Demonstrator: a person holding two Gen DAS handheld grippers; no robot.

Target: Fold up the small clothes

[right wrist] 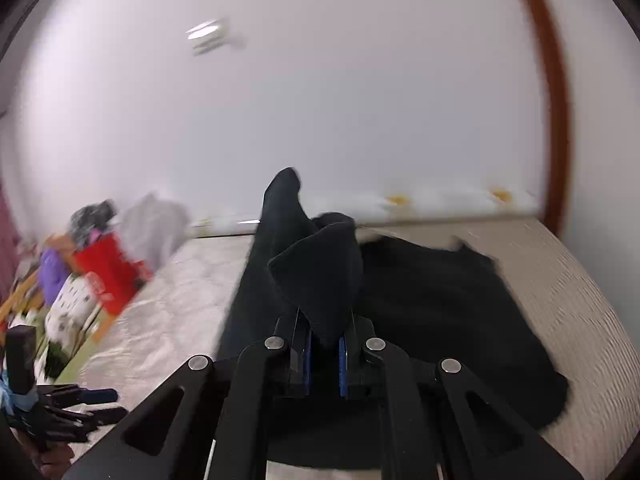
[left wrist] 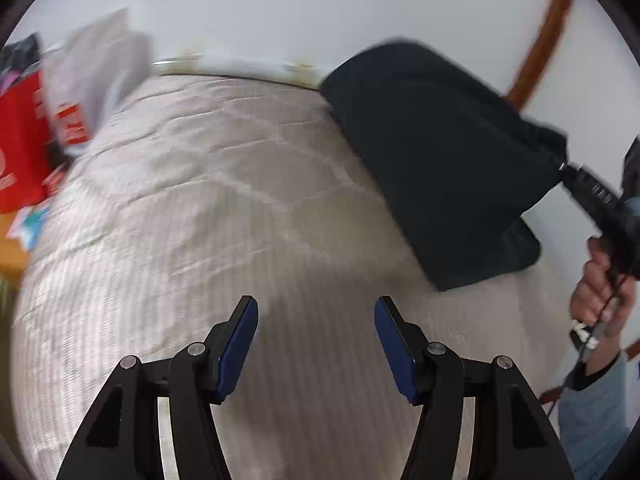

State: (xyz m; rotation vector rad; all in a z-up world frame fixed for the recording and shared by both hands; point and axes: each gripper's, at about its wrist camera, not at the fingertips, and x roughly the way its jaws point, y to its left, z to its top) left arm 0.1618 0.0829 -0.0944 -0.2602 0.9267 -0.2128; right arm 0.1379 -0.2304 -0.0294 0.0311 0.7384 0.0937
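A dark navy garment (left wrist: pixel 432 152) lies on the beige quilted bed (left wrist: pixel 224 216), with one edge lifted. My right gripper (right wrist: pixel 324 344) is shut on a bunched edge of the dark garment (right wrist: pixel 440 312) and holds it up off the bed. In the left wrist view the right gripper (left wrist: pixel 564 170) shows at the right, pinching the cloth's corner. My left gripper (left wrist: pixel 316 312) is open and empty above bare quilt, left of and apart from the garment. The left gripper (right wrist: pixel 100 400) also shows at the lower left of the right wrist view.
A red bag (left wrist: pixel 20 148) and a white bag (left wrist: pixel 96 72) stand at the bed's left side, with more clutter (right wrist: pixel 68 288) beside them. A white wall (right wrist: pixel 320 100) runs behind the bed. A brown wooden frame (right wrist: pixel 556 120) stands at the right.
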